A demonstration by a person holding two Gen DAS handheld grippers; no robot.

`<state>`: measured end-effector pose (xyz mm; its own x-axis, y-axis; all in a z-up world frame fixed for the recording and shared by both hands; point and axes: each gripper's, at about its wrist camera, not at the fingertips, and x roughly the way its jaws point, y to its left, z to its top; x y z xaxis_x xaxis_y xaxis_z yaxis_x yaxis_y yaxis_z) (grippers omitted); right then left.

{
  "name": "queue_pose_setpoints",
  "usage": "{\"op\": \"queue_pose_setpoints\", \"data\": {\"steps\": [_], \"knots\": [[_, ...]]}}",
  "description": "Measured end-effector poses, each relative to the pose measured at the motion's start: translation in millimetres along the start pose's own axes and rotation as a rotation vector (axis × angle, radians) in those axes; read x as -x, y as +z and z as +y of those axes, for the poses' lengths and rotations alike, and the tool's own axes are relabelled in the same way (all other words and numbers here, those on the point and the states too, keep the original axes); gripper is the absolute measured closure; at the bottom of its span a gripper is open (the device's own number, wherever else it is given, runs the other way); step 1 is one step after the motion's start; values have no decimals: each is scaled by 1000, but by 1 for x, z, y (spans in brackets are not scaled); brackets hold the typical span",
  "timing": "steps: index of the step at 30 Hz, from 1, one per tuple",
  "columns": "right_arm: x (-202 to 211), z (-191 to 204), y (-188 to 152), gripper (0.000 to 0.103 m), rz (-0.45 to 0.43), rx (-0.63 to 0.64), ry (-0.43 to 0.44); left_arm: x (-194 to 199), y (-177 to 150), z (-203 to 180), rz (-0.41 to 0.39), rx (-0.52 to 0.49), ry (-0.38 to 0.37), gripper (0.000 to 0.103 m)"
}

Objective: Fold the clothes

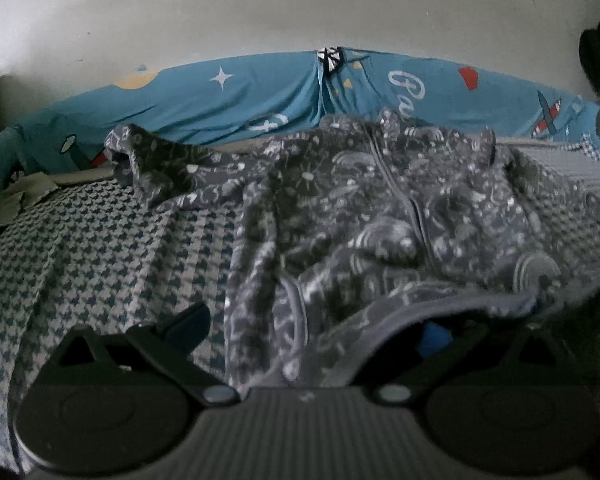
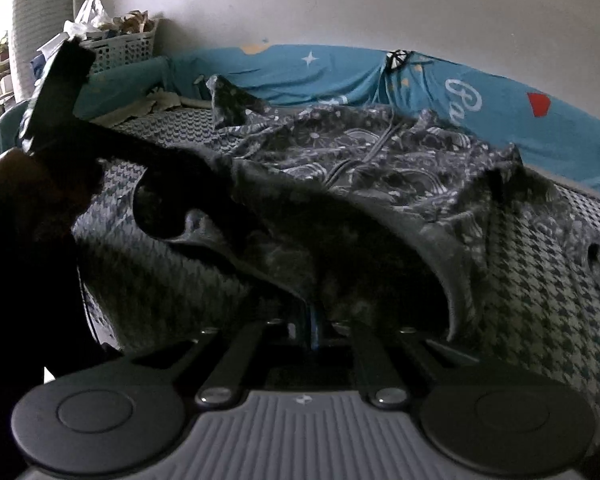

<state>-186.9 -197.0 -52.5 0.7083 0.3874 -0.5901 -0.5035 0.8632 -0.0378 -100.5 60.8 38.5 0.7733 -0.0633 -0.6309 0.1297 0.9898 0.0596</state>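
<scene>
A grey patterned zip-up garment (image 1: 380, 208) lies crumpled on a houndstooth bed cover (image 1: 100, 248). My left gripper (image 1: 312, 328) is open, its fingers spread wide. The garment's near hem drapes between them and over the right finger's blue pad (image 1: 434, 338). In the right wrist view the same garment (image 2: 360, 152) stretches toward me. My right gripper (image 2: 316, 320) is shut on its near edge, which is lifted off the cover. The left gripper (image 2: 60, 92) and the hand holding it show dark at the left of the right wrist view.
A blue printed sheet (image 1: 240, 96) runs along the white wall behind the bed. A white basket (image 2: 120, 48) full of things stands at the far left corner. Crumpled paper (image 2: 156, 104) lies at the bed's far edge. The houndstooth cover (image 2: 540, 300) extends right.
</scene>
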Motion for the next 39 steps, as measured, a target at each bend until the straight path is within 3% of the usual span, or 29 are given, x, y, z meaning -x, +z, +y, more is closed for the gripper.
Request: {"op": "queue_pose_setpoints", "data": {"steps": [5, 11, 13, 23, 26, 28, 31, 36, 39], "knots": [[13, -6, -4, 97, -34, -40, 8, 3, -8, -1, 13, -6, 18, 0], [17, -13, -4, 96, -68, -82, -93, 7, -12, 4, 19, 18, 30, 0], [17, -17, -3, 91, -71, -102, -125, 8, -14, 6, 23, 22, 34, 0], [30, -24, -6, 84, -103, -117, -232, 10, -22, 20, 46, 50, 43, 0], [33, -28, -8, 76, -104, -147, -270, 11, -22, 22, 45, 66, 38, 0], [32, -29, -9, 60, -94, -147, -295, 12, -22, 24, 46, 77, 32, 0], [27, -29, -9, 47, -68, -131, -325, 10, -24, 26, 57, 91, 28, 0], [4, -34, -7, 46, 19, -132, -357, 7, -26, 32, 66, 141, 15, 0], [-9, -41, -7, 46, 22, -178, -354, 6, -26, 34, 68, 161, 13, 0]]}}
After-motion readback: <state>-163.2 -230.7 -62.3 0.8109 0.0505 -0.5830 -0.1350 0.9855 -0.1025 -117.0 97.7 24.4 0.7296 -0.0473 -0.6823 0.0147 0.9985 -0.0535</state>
